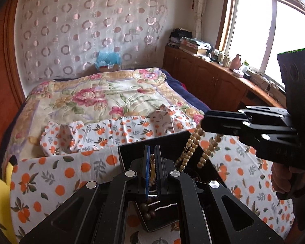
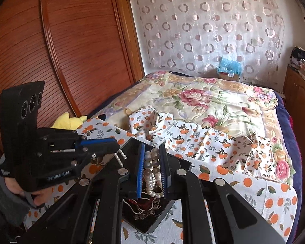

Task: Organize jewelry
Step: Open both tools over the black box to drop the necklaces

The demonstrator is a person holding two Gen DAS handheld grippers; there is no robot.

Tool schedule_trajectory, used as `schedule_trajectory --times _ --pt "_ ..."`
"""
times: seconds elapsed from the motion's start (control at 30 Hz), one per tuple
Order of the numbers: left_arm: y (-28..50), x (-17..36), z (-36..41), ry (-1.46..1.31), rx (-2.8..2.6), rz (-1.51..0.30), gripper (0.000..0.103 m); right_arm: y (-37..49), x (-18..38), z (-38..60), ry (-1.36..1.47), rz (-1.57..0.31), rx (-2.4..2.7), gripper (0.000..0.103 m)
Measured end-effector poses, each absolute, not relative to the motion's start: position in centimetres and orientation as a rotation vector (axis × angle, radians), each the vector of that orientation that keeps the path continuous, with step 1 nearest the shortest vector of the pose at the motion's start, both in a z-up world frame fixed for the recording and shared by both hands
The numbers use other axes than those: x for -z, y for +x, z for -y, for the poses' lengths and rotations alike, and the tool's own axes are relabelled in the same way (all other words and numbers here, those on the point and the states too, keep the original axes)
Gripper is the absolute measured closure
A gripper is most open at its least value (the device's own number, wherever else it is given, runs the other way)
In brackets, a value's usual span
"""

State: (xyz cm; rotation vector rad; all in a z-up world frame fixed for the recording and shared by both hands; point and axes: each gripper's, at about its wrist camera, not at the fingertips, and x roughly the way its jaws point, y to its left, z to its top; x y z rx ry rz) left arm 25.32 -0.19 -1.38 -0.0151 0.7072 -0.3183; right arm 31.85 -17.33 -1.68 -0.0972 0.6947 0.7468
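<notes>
I have a strand in each gripper, both over the black box (image 2: 152, 221) that sits on the orange-print cloth (image 1: 50, 183). My left gripper (image 1: 151, 162) is pinched nearly shut on one thin strand (image 1: 151, 160); from the right wrist it reads as small pearls (image 2: 120, 158) dangling just beside the box's near-left rim. My right gripper (image 2: 152, 168) is closed on a bunched beaded strand (image 2: 151, 170), its jaws held a little apart by the beads, and the loops hang down into the box. From the left wrist that same bunch looks like tan wooden beads (image 1: 191, 148) trailing from the right gripper's tip over the box's far edge.

What worries me most is tangling. Both strands hang close together above the box, and the box already holds dark beads (image 1: 147, 211), a silvery chain (image 1: 164, 205) and red cord (image 2: 140, 203); if I lower either strand carelessly, it could snag or knot with these. The left pinch is on a very slim piece, so a jerk could let it slip out beside the box instead of in it. The right loops straddle the rim and could drape outside.

Much is hidden: my own gripper bodies cover most of the box's inside in both views, so I cannot tell its compartments or how full it is. Whether the right strand is pearl or wood I cannot settle, since the two views disagree. The lower ends of both strands are out of sight.
</notes>
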Motion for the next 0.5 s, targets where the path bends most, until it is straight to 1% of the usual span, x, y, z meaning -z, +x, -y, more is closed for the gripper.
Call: schedule_trajectory --times 0.3,0.5 --pt "25.1 2.4 0.9 -0.006 0.334 -0.719 0.099 32.4 3.6 16.7 -0.098 -0.720 -0.743 0.087" --pt "24.8 2.6 0.9 0.002 0.333 -0.720 0.099 31.6 3.3 17.3 -0.087 -0.691 -0.727 0.087"
